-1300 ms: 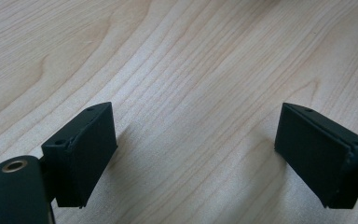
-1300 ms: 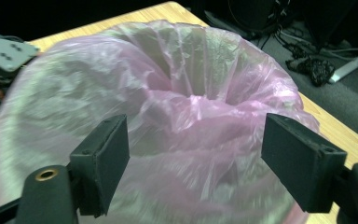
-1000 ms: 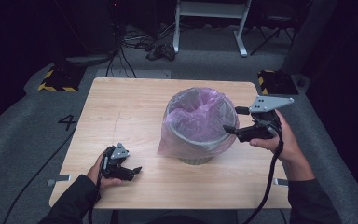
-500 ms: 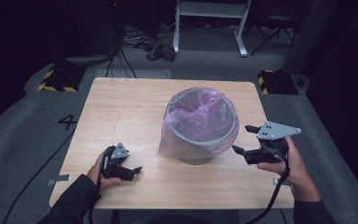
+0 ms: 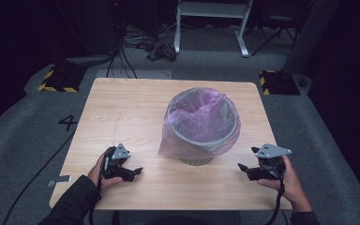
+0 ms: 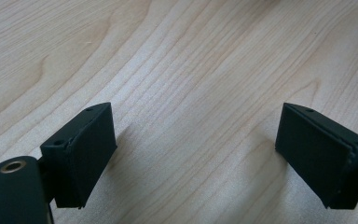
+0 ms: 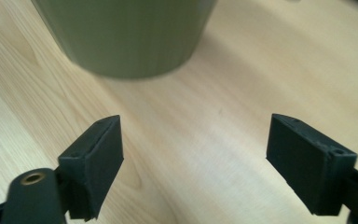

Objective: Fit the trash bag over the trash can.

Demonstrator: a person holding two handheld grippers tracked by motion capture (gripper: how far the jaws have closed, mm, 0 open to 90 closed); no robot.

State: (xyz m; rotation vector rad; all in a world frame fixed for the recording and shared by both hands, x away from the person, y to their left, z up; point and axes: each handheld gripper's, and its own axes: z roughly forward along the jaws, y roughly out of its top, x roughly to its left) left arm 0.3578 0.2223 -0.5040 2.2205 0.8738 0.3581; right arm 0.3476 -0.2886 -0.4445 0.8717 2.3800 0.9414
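Round grey-green wastebasket [image 5: 201, 140] lined with crinkled translucent purple bag [image 5: 194, 117], mid pale-grained wooden worktop [image 5: 122, 112]. Left tool [image 5: 132, 172] and right tool [image 5: 243, 168] resting low either side, jaws wide, empty.

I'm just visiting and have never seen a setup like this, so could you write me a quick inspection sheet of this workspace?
Surface: light wooden table, bare around the bin.
Job's things: grey bin upright near the middle, lined with a pink translucent bag folded over its rim.
Clutter: nothing seen on the table.
Grippers: left claw open, low over the table's near left; right claw open, near right, pointing at the bin's base, apart from it.
Cables: one trails from each claw; more lie on the floor behind.
Surroundings: grey carpet marked 4, white frame legs, hazard-striped blocks.
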